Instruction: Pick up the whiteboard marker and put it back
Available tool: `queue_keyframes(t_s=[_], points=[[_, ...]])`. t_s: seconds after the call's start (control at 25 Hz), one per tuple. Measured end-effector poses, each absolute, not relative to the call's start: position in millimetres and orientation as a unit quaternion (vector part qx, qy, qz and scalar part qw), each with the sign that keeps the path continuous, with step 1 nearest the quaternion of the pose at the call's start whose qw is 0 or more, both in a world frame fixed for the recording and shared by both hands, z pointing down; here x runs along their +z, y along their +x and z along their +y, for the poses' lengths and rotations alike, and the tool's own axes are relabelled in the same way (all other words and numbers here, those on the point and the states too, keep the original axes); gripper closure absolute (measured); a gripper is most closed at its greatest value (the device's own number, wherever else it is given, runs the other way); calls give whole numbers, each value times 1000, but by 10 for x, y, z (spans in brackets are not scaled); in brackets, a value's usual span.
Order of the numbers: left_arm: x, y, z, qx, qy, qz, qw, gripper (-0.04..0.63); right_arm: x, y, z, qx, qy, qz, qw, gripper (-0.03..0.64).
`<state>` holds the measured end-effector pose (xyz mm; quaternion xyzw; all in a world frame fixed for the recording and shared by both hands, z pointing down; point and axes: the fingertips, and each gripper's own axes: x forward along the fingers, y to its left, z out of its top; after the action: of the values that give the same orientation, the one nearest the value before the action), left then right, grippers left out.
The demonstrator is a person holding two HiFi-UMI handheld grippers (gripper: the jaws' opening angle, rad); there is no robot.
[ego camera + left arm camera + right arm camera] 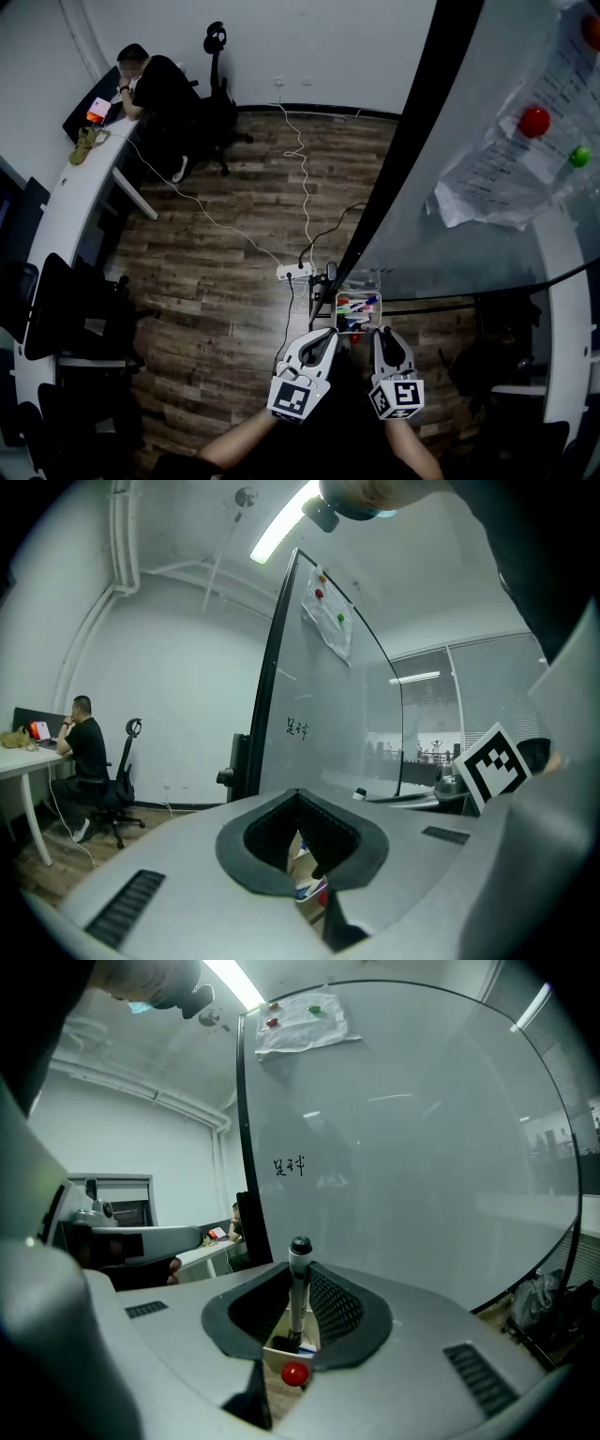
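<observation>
So the whiteboard marker (298, 1302) is standing upright, dark cap on top, clamped between the right gripper (300, 1281) jaws, which are only partly closed since the marker's body fills the gap. It sits in front of the big whiteboard (422, 1147), just above the little tray (358, 294) of coloured markers, with a small red round thing (294, 1373) below. The left gripper (298, 803) hangs just beside it, jaws pinched together, holding nothing.

Left gripper (325, 335): grey, two jaws closed together with nothing between them, pointing away from the body.
Right gripper (382, 334): grey, jaws clamped on an upright white whiteboard marker (298, 1290) with a black cap.
Forearms (239, 442): bare, side by side, close together.
</observation>
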<state>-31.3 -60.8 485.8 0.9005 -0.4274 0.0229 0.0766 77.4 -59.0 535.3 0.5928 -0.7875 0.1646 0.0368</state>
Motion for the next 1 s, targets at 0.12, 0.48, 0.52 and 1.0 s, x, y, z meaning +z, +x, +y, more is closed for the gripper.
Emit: queue_keyframes(t_s=[0.12, 0.48, 0.52, 1.0], points=[[4883, -270, -680, 44, 904, -420, 68, 588, 5416, 771, -666, 168, 589, -789, 41, 540], [4961, -212, -816, 42, 902, -420, 89, 588, 5627, 758, -791, 179, 579, -793, 60, 540], [4969, -206, -823, 43, 902, -419, 89, 587, 5649, 749, -796, 179, 578, -794, 63, 540], [5023, -195, -868, 57, 902, -419, 90, 588, 5730, 616, -832, 172, 563, -804, 84, 540]])
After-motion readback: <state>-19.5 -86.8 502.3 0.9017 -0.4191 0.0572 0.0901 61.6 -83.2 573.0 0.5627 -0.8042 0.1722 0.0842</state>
